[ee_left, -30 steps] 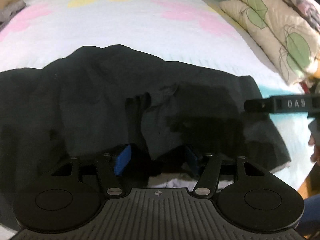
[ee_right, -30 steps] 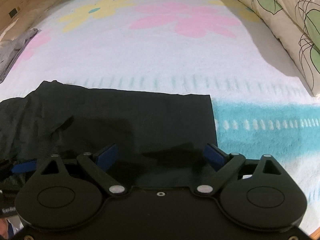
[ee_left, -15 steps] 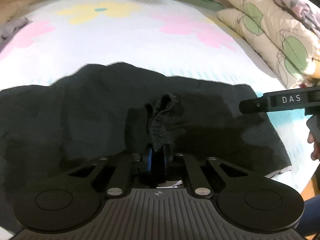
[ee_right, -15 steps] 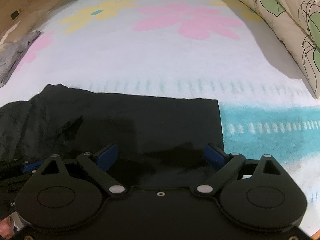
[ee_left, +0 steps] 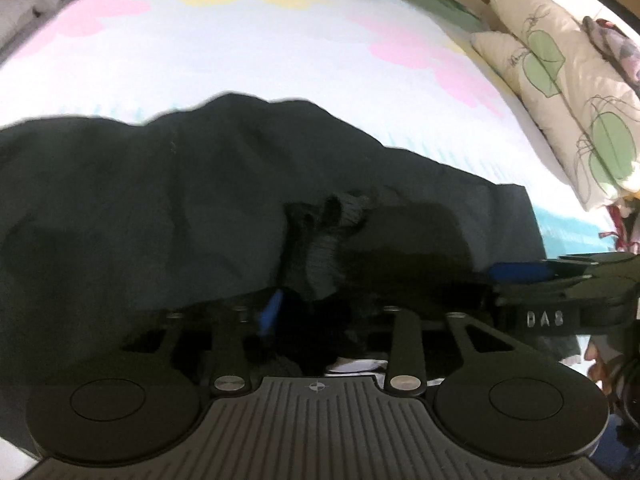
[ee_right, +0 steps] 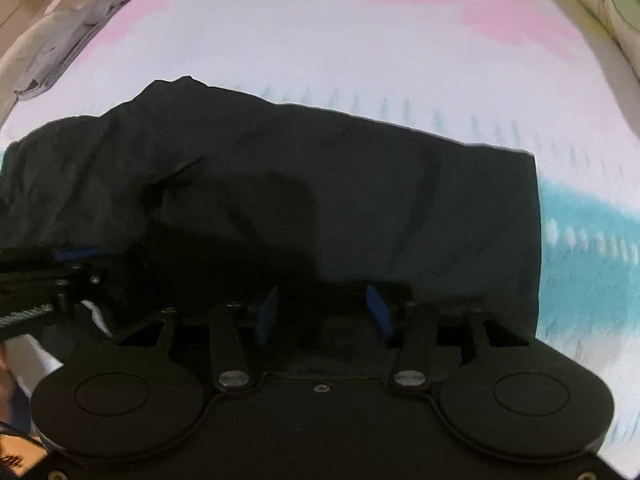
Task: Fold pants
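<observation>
Black pants lie spread on a flowered bedsheet; they also fill the right wrist view. My left gripper is shut on a bunched fold of the pants near their near edge, and the pinched cloth stands up between its jaws. My right gripper sits over the pants' near edge with its blue pads partly closed around dark cloth. It shows side-on in the left wrist view. The left gripper shows at the left edge of the right wrist view.
The white bedsheet has pink and yellow flowers and a teal band to the right of the pants. Leaf-print pillows lie at the far right. Grey folded clothes lie at the far left.
My left gripper closed on a fold of the pants and holds it raised. My right gripper's jaws narrowed from wide open and it moved forward over the pants.
</observation>
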{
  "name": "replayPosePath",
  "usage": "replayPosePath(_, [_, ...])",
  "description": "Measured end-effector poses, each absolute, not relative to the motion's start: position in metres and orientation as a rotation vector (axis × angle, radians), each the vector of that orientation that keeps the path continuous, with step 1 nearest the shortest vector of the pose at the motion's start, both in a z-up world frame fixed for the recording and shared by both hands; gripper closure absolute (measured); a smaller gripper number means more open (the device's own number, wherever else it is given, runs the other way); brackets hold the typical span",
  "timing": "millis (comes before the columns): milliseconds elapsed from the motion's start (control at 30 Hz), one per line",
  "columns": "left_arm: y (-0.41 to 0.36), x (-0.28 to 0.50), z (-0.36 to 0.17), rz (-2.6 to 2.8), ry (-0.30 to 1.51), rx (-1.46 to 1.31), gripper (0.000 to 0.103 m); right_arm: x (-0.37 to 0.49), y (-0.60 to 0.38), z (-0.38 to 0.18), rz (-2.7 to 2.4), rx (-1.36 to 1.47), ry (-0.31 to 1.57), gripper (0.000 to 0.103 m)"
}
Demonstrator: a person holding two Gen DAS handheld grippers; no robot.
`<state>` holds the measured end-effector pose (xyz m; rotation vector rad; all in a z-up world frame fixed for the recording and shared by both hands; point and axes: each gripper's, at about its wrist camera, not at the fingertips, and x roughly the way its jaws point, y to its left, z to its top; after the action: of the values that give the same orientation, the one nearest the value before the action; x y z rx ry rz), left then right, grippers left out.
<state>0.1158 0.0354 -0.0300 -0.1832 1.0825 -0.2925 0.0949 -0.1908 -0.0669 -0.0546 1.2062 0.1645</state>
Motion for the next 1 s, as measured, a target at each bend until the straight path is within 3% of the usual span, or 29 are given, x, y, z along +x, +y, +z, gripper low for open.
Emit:
replayPosePath(33, [0.037,0.114,-0.027,-0.286,1.065,-0.166,0.049,0.095,-0.188,-0.067,0.167,-0.069,1.211,0.022])
replayPosePath(67, [0.039,0.111,-0.025,-0.271,1.041,-0.150,0.046,0.095,-0.185,-0.070,0.168,-0.082,1.228,0.015])
replayPosePath(200, [0.058,0.098,-0.008,-0.171,0.937,-0.098,0.044,0.093,-0.175,-0.077,0.146,-0.127,1.223,0.009])
replayPosePath(267, [0.074,0.096,-0.003,-0.137,0.911,-0.115,0.030,0.094,-0.172,-0.079,0.136,-0.127,1.227,0.006])
replayPosePath(367, [0.106,0.094,0.003,-0.064,0.880,-0.173,0.025,0.095,-0.169,-0.081,0.121,-0.119,1.232,0.001])
replayPosePath(600, [0.208,0.082,0.011,0.173,0.792,-0.439,0.025,0.093,-0.162,-0.085,0.084,-0.113,1.215,0.000])
replayPosePath(800, [0.276,0.061,-0.016,0.263,0.822,-0.783,0.025,0.090,-0.163,-0.084,0.072,-0.105,1.215,0.000])
replayPosePath(1000, [0.275,0.056,-0.017,0.262,0.836,-0.757,0.024,0.091,-0.163,-0.083,0.066,-0.102,1.221,0.000])
